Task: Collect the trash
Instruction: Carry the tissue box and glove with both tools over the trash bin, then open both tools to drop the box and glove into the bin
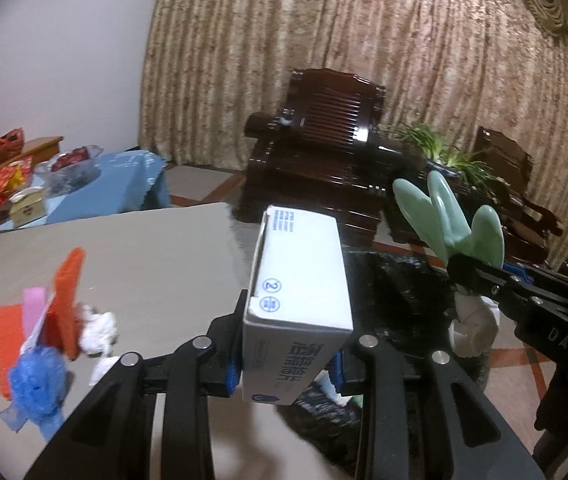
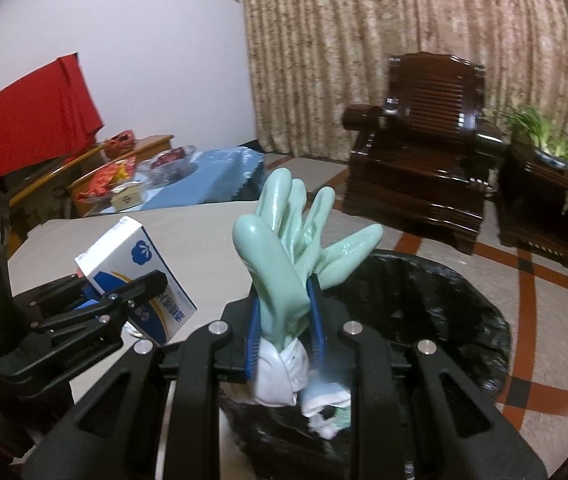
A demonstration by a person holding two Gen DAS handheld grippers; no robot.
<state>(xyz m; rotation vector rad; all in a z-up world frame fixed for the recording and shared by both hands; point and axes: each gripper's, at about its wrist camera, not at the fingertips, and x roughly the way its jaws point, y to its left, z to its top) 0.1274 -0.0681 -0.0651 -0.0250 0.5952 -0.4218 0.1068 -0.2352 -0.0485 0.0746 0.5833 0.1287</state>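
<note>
The left gripper clamps a white carton over the table's edge, while the right gripper pinches a mint-green rubber glove above the black-lined trash bin.

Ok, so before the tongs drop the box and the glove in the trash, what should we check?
1. Left tongs grip the white box: ok.
2. Right tongs grip the green glove: ok.
3. Black bin is open: ok.
4. Glove hangs over the bin: ok.
5. Box is fully over the bin: cannot tell.
6. Table has no trash left: not ok, scraps remain.
</note>
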